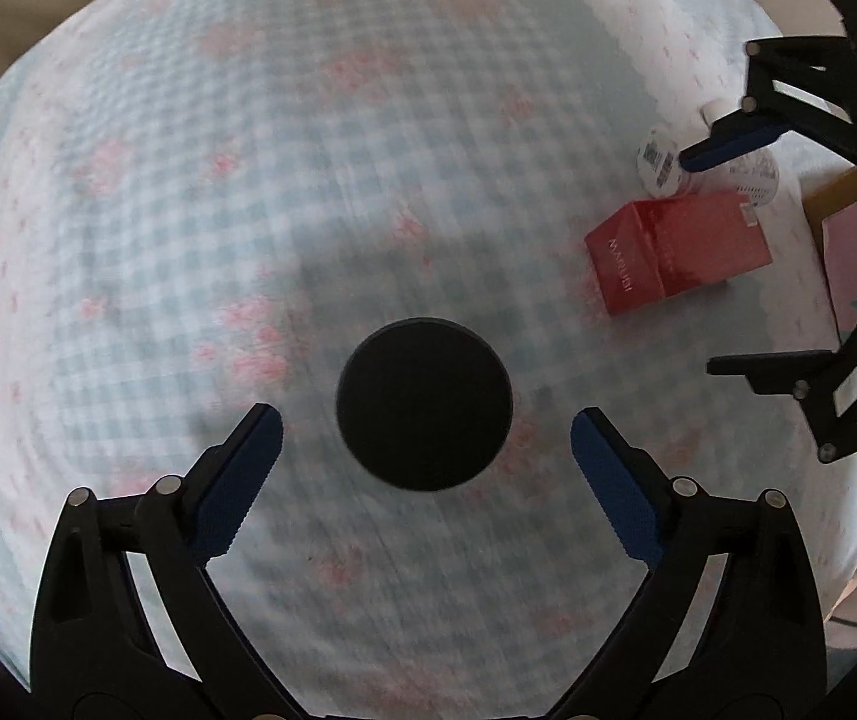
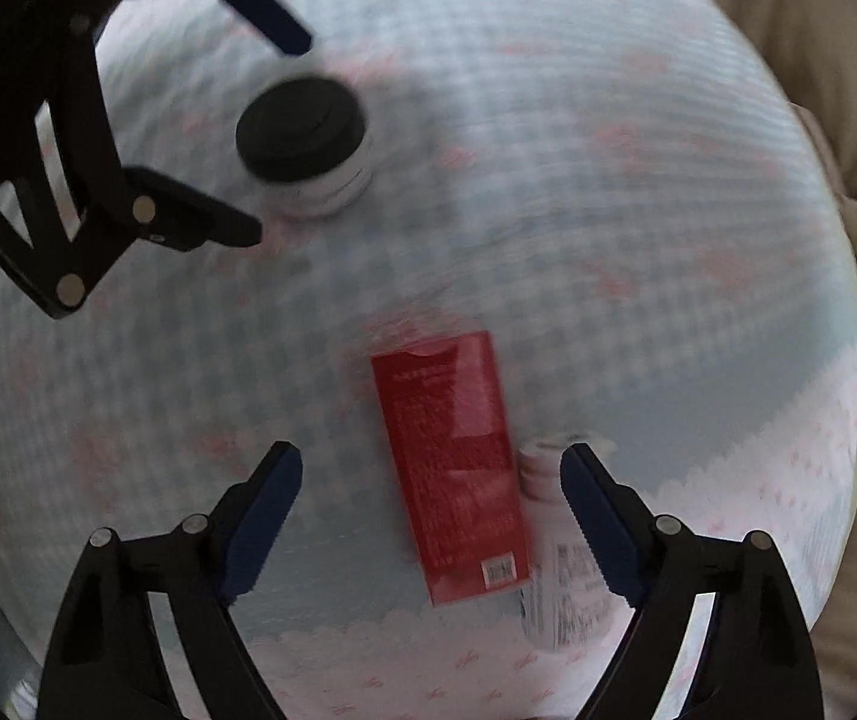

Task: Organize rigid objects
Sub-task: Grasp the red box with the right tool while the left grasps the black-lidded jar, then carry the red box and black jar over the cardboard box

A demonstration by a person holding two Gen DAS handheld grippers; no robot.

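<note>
Blue-padded fingers of the left gripper frame the near edge of the left wrist view, the jaws spread wide and holding nothing. Between them, just ahead, stands a round jar with a black lid, seen from straight above; it touches neither finger. It rests on a surface covered by a checked cloth of pale blue and white with pink flower prints, blurred in both views. Farther off to the right lies a red carton on its side, with pale lettering on its end face. Just beyond the carton, touching or nearly so, is a white bottle with a barcode on its base, lying down. The right gripper reaches in from the right edge, one blue-padded fingertip over the bottle, the other on the near side of the carton. In the right wrist view the right gripper also has its jaws wide apart and grips nothing; the red carton lies lengthwise between the fingers, and the white bottle lies just beside its right flank, partly hidden behind the right finger. Farther away to the upper left the black-lidded jar shows white sides, sitting between the open fingers of the left gripper.
</note>
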